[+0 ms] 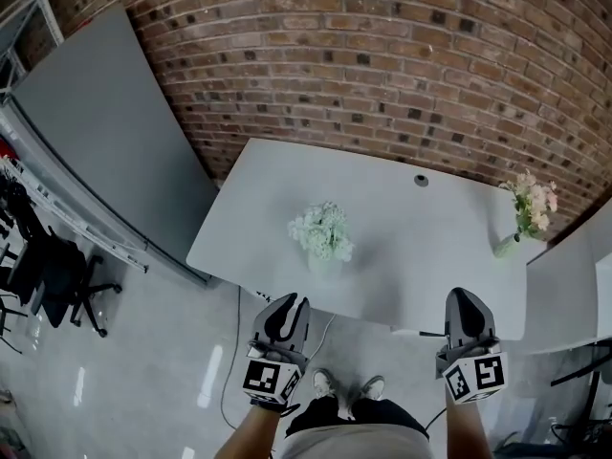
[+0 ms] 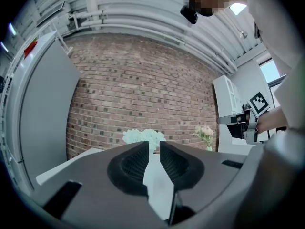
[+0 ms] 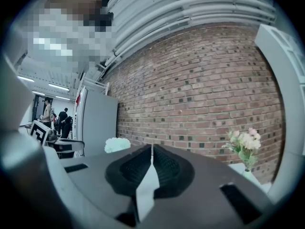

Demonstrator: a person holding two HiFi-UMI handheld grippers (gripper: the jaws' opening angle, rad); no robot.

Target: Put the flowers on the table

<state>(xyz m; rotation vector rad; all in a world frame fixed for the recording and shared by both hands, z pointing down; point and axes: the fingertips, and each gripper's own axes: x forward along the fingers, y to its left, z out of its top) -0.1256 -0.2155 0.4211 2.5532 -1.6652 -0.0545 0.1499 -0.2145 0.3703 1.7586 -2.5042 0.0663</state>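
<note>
Brick wall (image 1: 382, 55) on the far side. Grey table (image 1: 421, 256) against it, with white flowers (image 1: 322, 229) near its middle and pink flowers (image 1: 532, 204) at the far right corner. Left gripper (image 1: 290, 304) at the near edge — jaws narrowly apart, empty. Right gripper (image 1: 463, 296) — jaws clenched together, empty.

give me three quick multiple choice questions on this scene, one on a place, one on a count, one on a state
1. Where do the pink flowers stand?
A) at the table's far right corner
B) at the table's middle
C) on the floor

2. How many flower bunches are on the table?
A) one
B) two
C) three

3. How do the right gripper's jaws stand?
A) wide apart
B) clamped on a vase
C) together, empty

Answers: 1 A, the head view shows them at that corner; 2 B, the pink flowers plus the white flowers; 3 C, the tips meet with nothing between.
</note>
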